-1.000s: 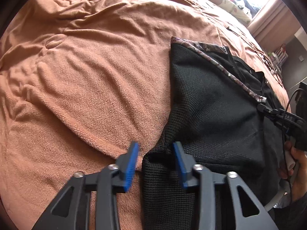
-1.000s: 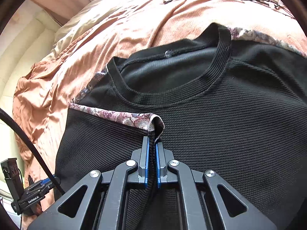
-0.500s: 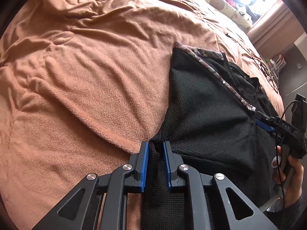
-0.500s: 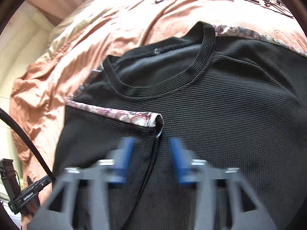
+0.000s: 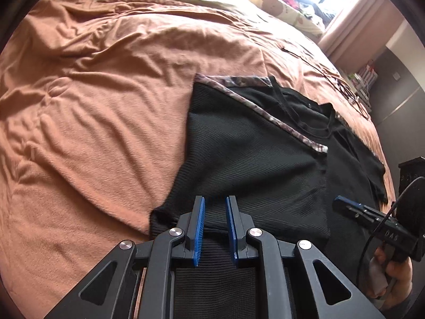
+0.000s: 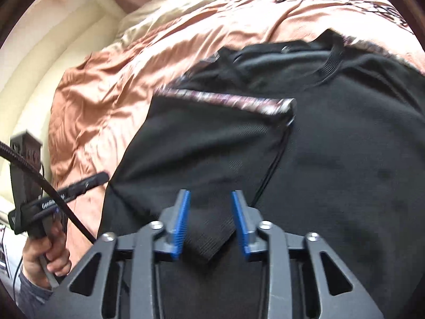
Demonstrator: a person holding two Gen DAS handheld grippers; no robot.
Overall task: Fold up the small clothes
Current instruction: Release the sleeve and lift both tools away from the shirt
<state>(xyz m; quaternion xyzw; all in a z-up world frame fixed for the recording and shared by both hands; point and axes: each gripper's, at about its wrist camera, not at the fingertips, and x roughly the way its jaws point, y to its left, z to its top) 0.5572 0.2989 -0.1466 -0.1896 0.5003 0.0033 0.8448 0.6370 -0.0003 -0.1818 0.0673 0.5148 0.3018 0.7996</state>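
Note:
A black ribbed shirt (image 5: 252,159) (image 6: 345,146) with a floral trim (image 6: 225,99) lies on the orange blanket, one side folded over its middle. My left gripper (image 5: 215,202) is shut on a pinch of the shirt's near edge, by its lower left corner. My right gripper (image 6: 210,194) hovers over the folded flap. Its jaws are closing, with the flap's pointed corner lying between the pads, which stand clear of the cloth. In the left wrist view the right gripper (image 5: 345,204) shows at the right. In the right wrist view the left gripper (image 6: 87,183) shows at the left.
The orange blanket (image 5: 106,93) (image 6: 119,79) covers the bed, wrinkled, with bare room left of the shirt. Pillows (image 5: 279,5) and a curtain (image 5: 358,26) lie at the far end. A thin cable (image 5: 345,90) lies on the bed's right edge. A person's hand (image 6: 45,252) holds each gripper.
My left gripper closed on the shirt's near edge and rose a little. My right gripper let go of the flap's trimmed corner, opened wide, drew back along the flap and narrowed again.

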